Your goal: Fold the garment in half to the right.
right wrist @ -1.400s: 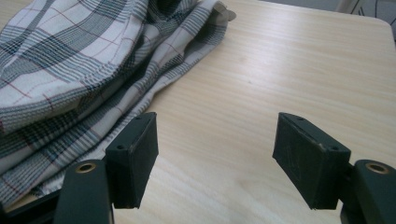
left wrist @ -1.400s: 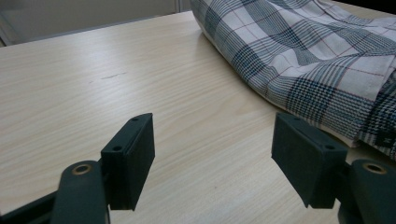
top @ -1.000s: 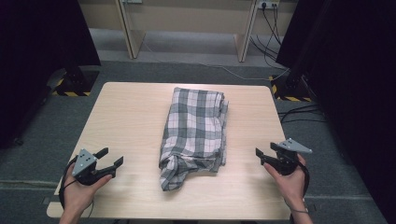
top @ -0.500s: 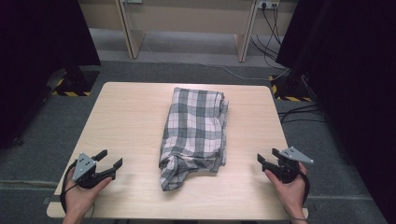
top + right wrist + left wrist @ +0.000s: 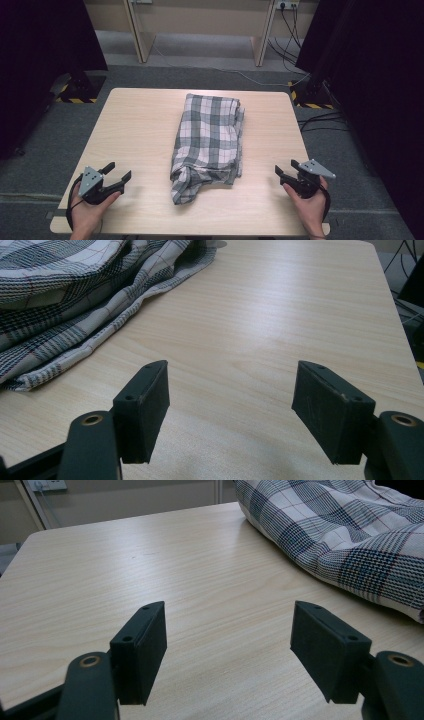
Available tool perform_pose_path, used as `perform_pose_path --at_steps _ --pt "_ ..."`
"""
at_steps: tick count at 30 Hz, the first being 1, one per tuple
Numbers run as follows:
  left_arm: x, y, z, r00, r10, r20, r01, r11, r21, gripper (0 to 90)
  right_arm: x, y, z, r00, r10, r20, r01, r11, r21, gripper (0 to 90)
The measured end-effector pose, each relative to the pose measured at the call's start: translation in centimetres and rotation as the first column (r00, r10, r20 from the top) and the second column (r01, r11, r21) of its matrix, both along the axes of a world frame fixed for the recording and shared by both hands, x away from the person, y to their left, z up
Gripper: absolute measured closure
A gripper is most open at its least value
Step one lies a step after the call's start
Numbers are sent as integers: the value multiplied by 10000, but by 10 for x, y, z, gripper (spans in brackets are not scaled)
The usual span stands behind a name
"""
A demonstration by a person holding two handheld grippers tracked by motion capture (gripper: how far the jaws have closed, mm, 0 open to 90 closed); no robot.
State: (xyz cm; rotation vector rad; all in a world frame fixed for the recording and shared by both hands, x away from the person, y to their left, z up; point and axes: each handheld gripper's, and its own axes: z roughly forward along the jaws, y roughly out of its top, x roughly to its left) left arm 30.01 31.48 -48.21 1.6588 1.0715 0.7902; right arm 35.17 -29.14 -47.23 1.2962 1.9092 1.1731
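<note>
Resting nearer the tabletop front edge than before, left gripper and right gripper gape empty beside the checked cloth.

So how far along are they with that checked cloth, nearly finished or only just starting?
It looks finished or nearly so, though that is a guess. Done: the plaid cloth lies folded into a long bundle mid-table, its near end a bit bunched. In hand: nothing; the left gripper and right gripper rest open at the table's near corners, apart from the cloth. Left: perhaps tidying that bunched end.
</note>
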Motion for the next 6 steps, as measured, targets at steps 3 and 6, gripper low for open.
perform_pose_path --at_steps 3,6 --pt "0 0 0 10000 15 38 -15 10000 0 298 0 0 0 10000 51 17 -51 10000 -31 309" --pt "-1 0 0 10000 16 66 -16 10000 -3 297 -1 0 0 10000 68 72 -68 10000 15 298"
